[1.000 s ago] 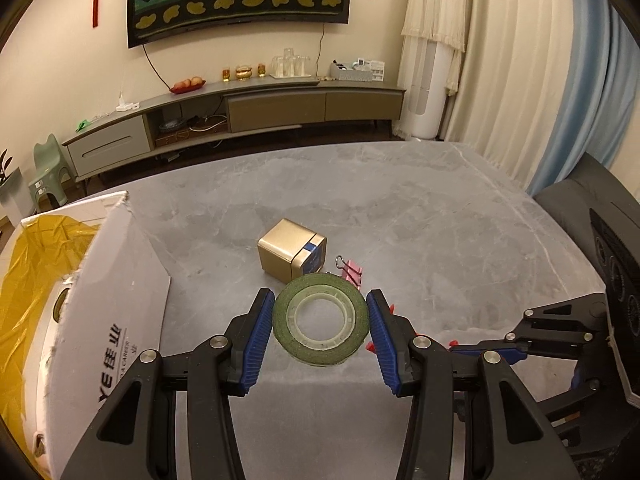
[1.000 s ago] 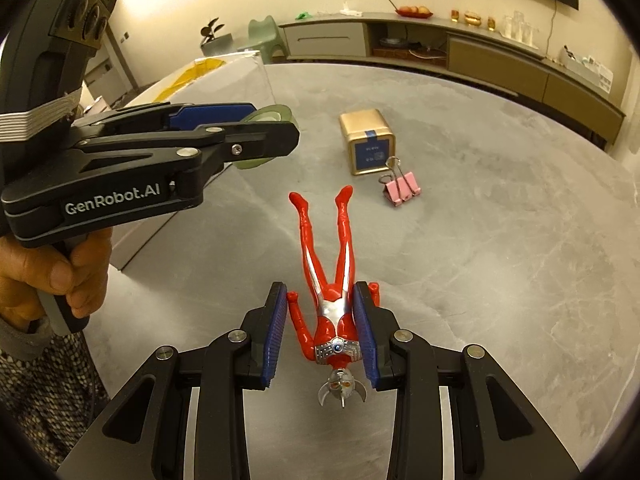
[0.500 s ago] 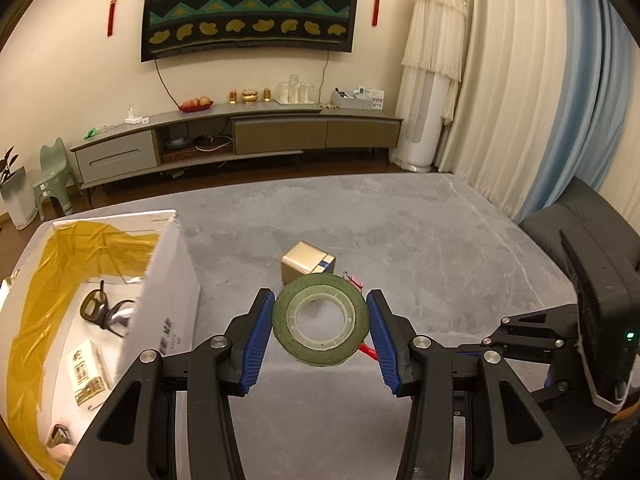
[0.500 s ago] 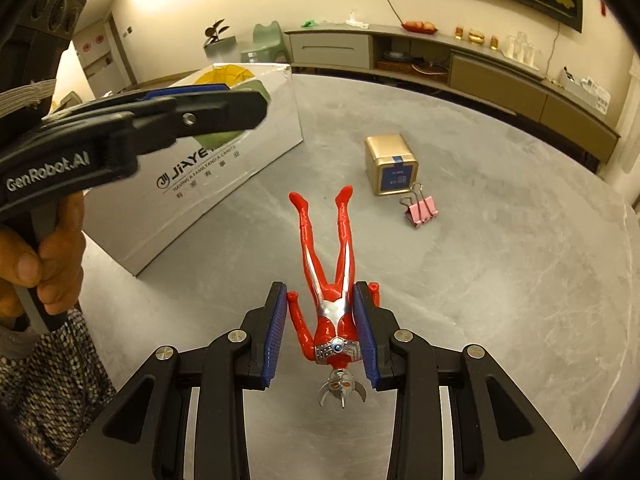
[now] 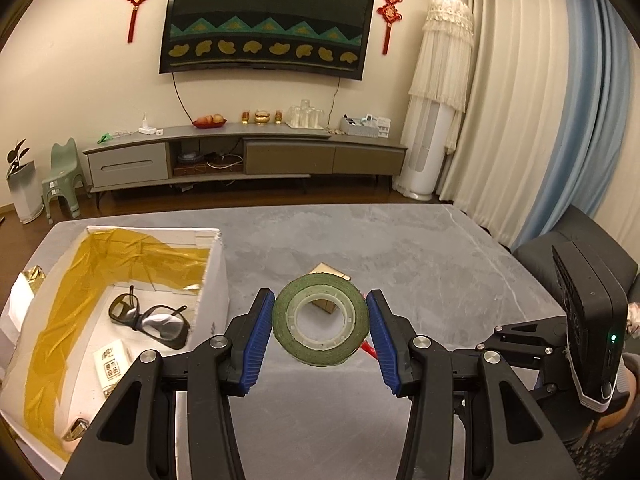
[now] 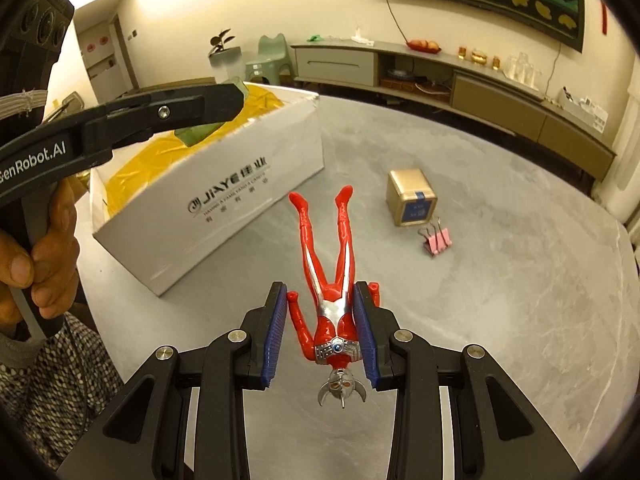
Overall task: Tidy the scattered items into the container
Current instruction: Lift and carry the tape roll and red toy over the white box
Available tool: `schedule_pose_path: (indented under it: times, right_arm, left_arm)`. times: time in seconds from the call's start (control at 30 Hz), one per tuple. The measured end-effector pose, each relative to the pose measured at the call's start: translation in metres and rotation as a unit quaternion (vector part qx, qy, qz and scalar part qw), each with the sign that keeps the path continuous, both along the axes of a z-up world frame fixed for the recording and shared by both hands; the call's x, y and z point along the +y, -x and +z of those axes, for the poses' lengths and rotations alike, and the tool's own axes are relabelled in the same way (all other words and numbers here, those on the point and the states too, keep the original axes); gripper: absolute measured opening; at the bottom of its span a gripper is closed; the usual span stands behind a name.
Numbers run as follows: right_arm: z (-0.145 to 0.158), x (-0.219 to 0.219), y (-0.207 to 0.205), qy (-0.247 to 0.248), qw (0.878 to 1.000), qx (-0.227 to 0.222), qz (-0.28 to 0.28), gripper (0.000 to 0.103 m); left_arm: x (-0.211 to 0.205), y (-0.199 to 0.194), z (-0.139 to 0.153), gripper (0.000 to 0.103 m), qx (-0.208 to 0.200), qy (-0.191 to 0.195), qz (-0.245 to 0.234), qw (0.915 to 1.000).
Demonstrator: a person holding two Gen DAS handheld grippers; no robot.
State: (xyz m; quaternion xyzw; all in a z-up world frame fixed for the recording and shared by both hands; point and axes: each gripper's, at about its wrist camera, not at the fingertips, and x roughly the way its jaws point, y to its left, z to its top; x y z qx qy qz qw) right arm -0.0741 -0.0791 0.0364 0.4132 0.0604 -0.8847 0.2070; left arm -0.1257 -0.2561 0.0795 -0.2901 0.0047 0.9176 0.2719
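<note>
Carrying both loads to the white carton (image 5: 214, 280), your left gripper (image 5: 320, 328) clamps the green tape roll (image 5: 320, 326) beside its rim; your right gripper (image 6: 324, 334) pinches the red hero figure (image 6: 328, 280). Next, probably swing left, then release.

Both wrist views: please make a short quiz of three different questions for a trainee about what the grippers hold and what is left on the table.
1. True or false: the left gripper holds a green tape roll.
2. What does the right gripper hold? A) pink binder clip B) red toy figure C) glasses
3. Name the two items on the table outside the white box.

Key:
1. True.
2. B, the red toy figure.
3. The gold tin and the pink binder clip.
</note>
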Motion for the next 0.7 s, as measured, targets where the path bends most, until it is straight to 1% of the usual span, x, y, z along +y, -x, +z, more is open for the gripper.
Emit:
schedule_pose_path:
  times: [0.3, 0.7]
  right_arm:
    - [0.017, -0.026, -0.004, -0.006, 1.0, 0.019, 0.009, 0.035]
    - [0.047, -0.058, -0.008, 0.002, 0.998, 0.052, 0.018, 0.035]
  left_arm:
    - [-0.027, -0.004, 0.011, 0.049, 0.008, -0.022, 0.011, 0.9996]
    - [-0.055, -0.009, 0.02, 0.049, 0.018, -0.048, 0.022, 0.9984]
